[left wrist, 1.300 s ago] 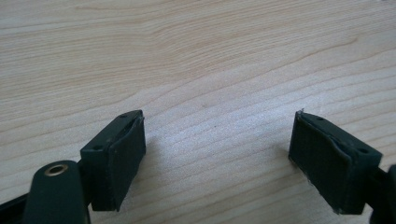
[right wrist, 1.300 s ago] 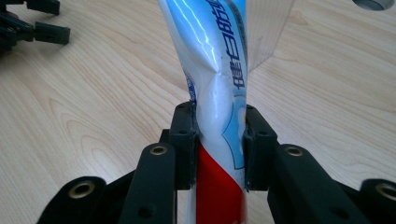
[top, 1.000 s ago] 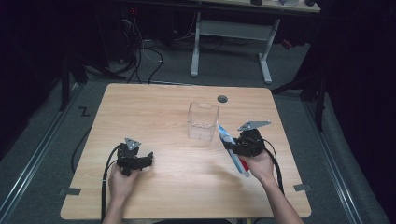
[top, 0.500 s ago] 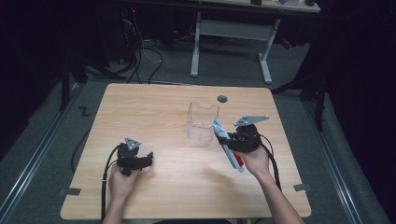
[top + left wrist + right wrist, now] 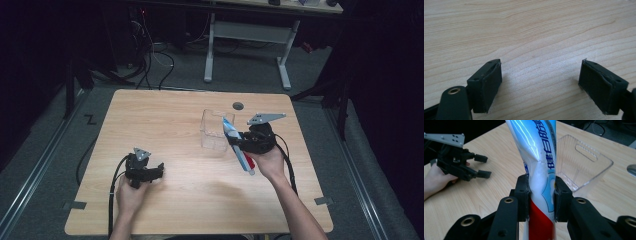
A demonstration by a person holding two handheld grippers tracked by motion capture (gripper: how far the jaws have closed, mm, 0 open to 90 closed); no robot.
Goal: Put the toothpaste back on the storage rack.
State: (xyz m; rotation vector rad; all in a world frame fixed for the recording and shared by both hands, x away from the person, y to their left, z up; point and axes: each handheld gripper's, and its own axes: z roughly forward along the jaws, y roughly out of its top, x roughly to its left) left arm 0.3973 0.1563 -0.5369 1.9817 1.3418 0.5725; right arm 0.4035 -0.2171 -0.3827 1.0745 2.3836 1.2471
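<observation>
**Kim:** Between the right gripper's (image 5: 541, 192) pads sits the toothpaste tube (image 5: 537, 157), pinched mid-body, jaws clamped hard enough to crease it. Red end points back toward the hand, blue-white end sticks out ahead.

**Ravi:** Where's the tube relative to the bin?

**Kim:** From the high view, the tube (image 5: 236, 142) is tilted, upper end right at the near-right rim of the clear container (image 5: 214, 131). Can't tell if the tip has crossed the rim yet. Nothing inside the container that I can see.

**Ravi:** Left side?

**Kim:** Left gripper (image 5: 146, 170) rests low near the table's (image 5: 165, 115) front-left, well apart from the container. Jaws wide apart, nothing between them, just bare wood underneath.

**Ravi:** Progress?

**Kim:** Pick looks done, carry nearly done. Left, I'd judge: get the tube over the opening, lower it, release.

**Ravi:** Change versus a second ago?

**Kim:** Right gripper has moved in toward the container; tube was clear of it to the right, now it's at the rim. Left gripper hasn't budged.
</observation>
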